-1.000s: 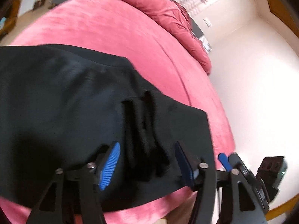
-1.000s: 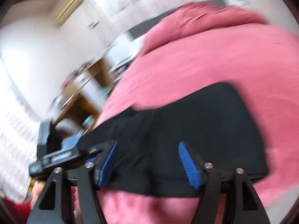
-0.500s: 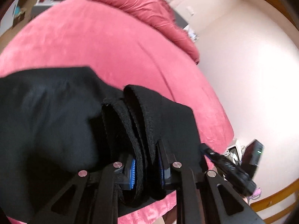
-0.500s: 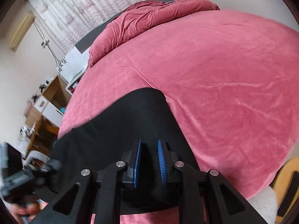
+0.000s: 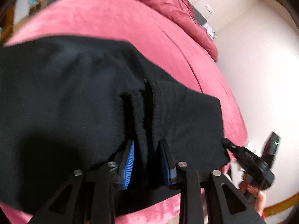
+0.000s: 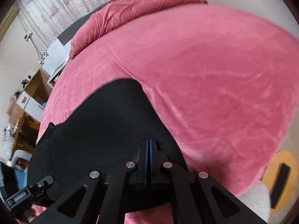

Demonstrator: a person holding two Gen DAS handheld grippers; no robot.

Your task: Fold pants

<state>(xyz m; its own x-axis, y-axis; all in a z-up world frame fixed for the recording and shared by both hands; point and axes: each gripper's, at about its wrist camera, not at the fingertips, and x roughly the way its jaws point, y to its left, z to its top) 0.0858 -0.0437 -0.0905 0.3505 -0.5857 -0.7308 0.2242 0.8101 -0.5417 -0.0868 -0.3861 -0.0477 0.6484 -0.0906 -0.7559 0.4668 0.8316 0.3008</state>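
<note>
Black pants lie folded on a pink bed; they also show in the right wrist view. My left gripper stands over the near edge with a bunched ridge of fabric between its blue pads, which are partly apart. My right gripper has its pads pressed together at the pants' near right edge; cloth between them cannot be made out. The right gripper shows in the left wrist view at the pants' right corner, and the left gripper shows in the right wrist view.
The pink bedspread covers the bed, with a bunched pink duvet at the far end. A white bedside unit, wooden shelves and a wooden chair stand around the bed. The wall is to the right.
My left gripper's jaws have opened from a tight pinch on the fabric ridge, which has dropped lower. My right gripper's jaws have closed fully together.
</note>
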